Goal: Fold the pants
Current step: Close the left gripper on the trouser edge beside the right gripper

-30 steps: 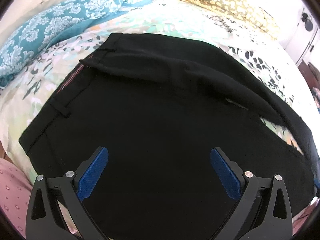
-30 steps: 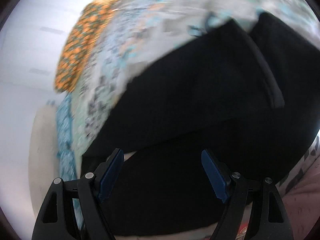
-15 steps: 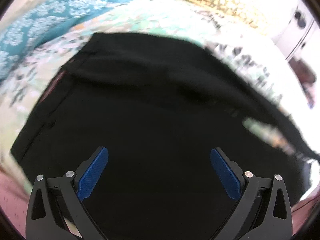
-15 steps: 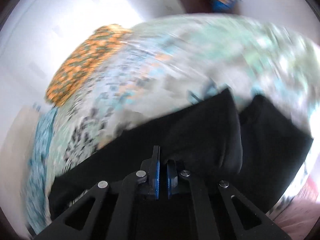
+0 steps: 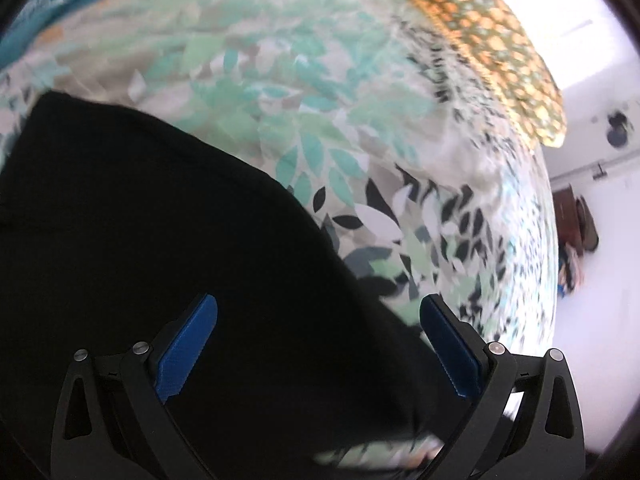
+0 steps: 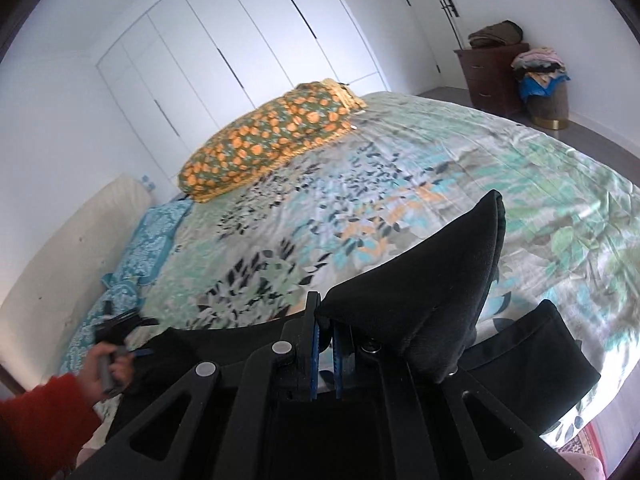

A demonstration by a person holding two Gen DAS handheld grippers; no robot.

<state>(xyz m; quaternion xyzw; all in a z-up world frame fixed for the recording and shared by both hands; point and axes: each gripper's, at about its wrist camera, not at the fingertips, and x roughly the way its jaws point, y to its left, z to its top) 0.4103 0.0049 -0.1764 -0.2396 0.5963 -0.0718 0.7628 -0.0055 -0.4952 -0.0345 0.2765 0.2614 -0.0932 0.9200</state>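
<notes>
I see the black pants [image 6: 448,280] lying on the leaf-print bedspread [image 6: 400,168], one leg end lifted into a limp peak toward 1 o'clock by my right tongs [image 6: 325,354], clenched on its edge. The cloth looks soft, light and droopy, so hems and corners are the places to grip. My left tongs [image 5: 318,350] hang released above the pants.
</notes>
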